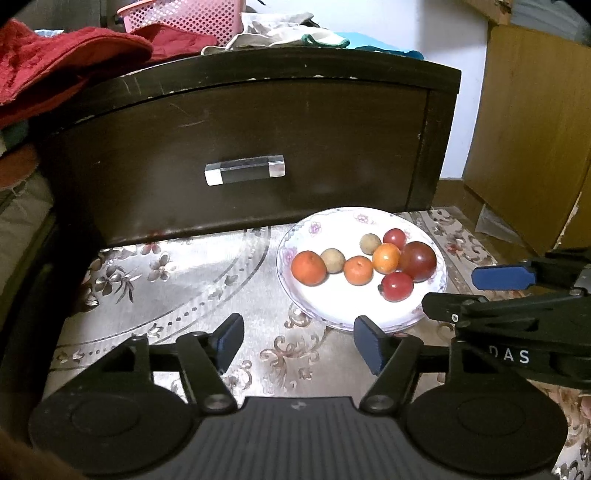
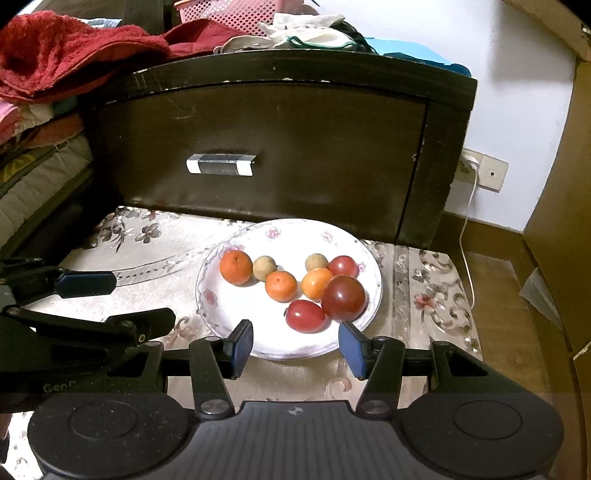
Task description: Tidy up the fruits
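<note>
Nearest the lenses, the left gripper [image 1: 299, 343] with black linkage arms and blue pads holds its jaws apart over the cloth with nothing between them, and the right gripper [image 2: 295, 345], of the same build, holds its jaws apart at the near rim of the plate, likewise clamping nothing; each tool intrudes into the other's view from the side, cut off by the frame edge. Beyond them lies the white round ceramic plate with pink flower print [image 2: 258, 332], set on the shiny beige floral tablecloth [image 1: 177, 280] toward its right side. On the plate rest eight small fruits: three orange mandarin-like fruits [image 2: 281, 286], two dull tan round fruits [image 2: 264, 267], two glossy small red tomato-like fruits [image 2: 306, 315] and one larger dark red round fruit [image 2: 344, 297]. The fruits on the right sit clustered and touching; the leftmost orange one touches a tan one. The plate's near rim is partly hidden behind the right gripper's pads. Behind the plate stands the dark brown wooden drawer front with one clear bar handle [image 1: 244, 169], its top piled with a red fuzzy towel [image 1: 55, 62], pale crumpled clothes and a pink perforated plastic basket [image 1: 184, 16], the basket cut off at the frame top.
</note>
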{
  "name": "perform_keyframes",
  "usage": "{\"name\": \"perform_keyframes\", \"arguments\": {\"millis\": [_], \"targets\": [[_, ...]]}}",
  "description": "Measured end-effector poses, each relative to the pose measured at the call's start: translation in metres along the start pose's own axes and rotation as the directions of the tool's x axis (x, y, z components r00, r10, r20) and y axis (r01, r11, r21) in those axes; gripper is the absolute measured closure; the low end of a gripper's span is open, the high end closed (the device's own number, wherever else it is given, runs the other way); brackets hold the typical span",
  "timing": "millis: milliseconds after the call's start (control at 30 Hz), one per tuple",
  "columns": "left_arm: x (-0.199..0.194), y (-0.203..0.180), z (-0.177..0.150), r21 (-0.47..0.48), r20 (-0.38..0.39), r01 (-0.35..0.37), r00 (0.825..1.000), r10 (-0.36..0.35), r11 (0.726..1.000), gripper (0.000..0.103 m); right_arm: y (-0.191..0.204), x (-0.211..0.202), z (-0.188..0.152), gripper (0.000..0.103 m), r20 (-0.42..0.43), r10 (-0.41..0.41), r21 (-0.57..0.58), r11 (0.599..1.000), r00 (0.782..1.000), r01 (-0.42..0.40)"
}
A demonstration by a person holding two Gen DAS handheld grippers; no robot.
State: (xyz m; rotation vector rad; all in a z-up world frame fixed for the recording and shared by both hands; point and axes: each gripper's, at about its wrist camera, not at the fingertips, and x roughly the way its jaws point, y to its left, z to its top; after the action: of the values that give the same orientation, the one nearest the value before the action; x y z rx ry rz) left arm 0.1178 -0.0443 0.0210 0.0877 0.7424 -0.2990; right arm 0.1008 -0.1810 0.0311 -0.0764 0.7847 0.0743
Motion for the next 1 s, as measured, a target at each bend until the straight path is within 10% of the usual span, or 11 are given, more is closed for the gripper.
{"name": "perform_keyframes", "arguments": {"millis": [1000], "targets": [[-0.036,-0.007,-0.032,-0.036,0.016,-0.095,0.995,0.096,0.995,0.000,0.004,-0.039,-0.037,0.050,-0.014,-0.017,0.014,1.000,1.000,0.017]]}}
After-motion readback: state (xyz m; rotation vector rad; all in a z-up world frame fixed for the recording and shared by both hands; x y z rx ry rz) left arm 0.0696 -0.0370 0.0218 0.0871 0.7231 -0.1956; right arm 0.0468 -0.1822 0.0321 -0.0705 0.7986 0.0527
